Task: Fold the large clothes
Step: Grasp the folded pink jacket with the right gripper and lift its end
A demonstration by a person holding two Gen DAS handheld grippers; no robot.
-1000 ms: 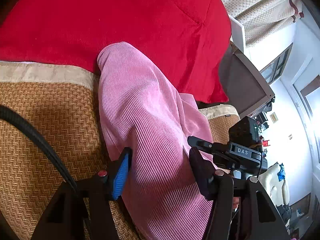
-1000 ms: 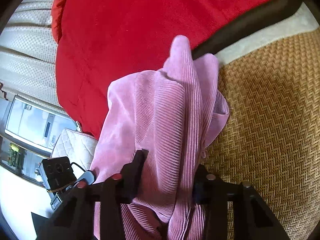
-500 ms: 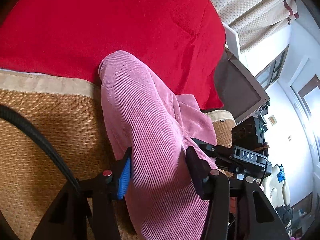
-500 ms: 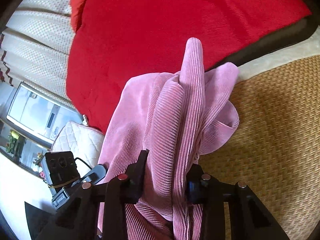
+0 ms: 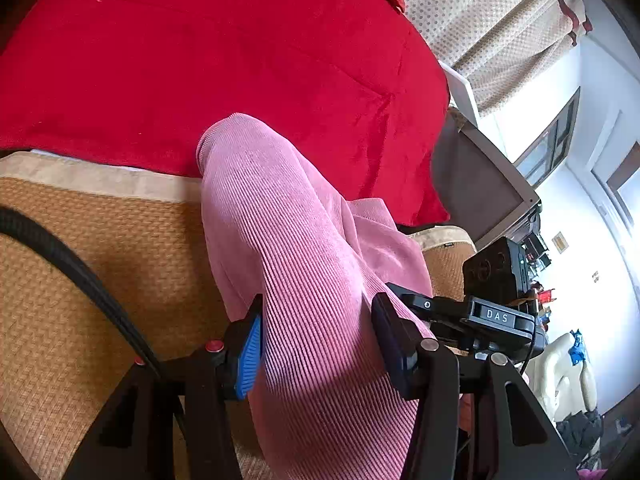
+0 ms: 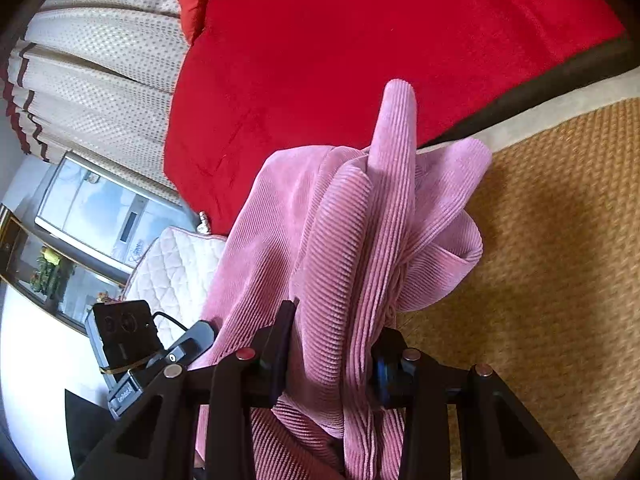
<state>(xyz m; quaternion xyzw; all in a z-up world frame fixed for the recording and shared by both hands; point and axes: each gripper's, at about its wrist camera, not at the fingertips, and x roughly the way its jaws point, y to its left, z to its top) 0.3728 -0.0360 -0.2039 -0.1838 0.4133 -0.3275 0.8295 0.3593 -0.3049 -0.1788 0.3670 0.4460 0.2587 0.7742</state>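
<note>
One pink corduroy garment (image 5: 296,264) is gripped by two tools. The left tool (image 5: 316,344) is clamped on a broad fold; the right tool (image 6: 332,344), whose jaws have just been closing, pinches a bunched fold. In both views the cloth's long axis runs from the tools at lower centre up toward the one red blanket (image 5: 224,60), draped over the woven mat (image 5: 100,240). Neither tool is nearer.

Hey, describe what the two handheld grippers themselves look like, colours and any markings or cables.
Both are black angular frames with silver bolts and small red buttons. The left gripper has ribbed blue pads; a thick black cable runs beside it. The right gripper shows blue on one pad and, seen from the left, a "DAS" label.
</note>
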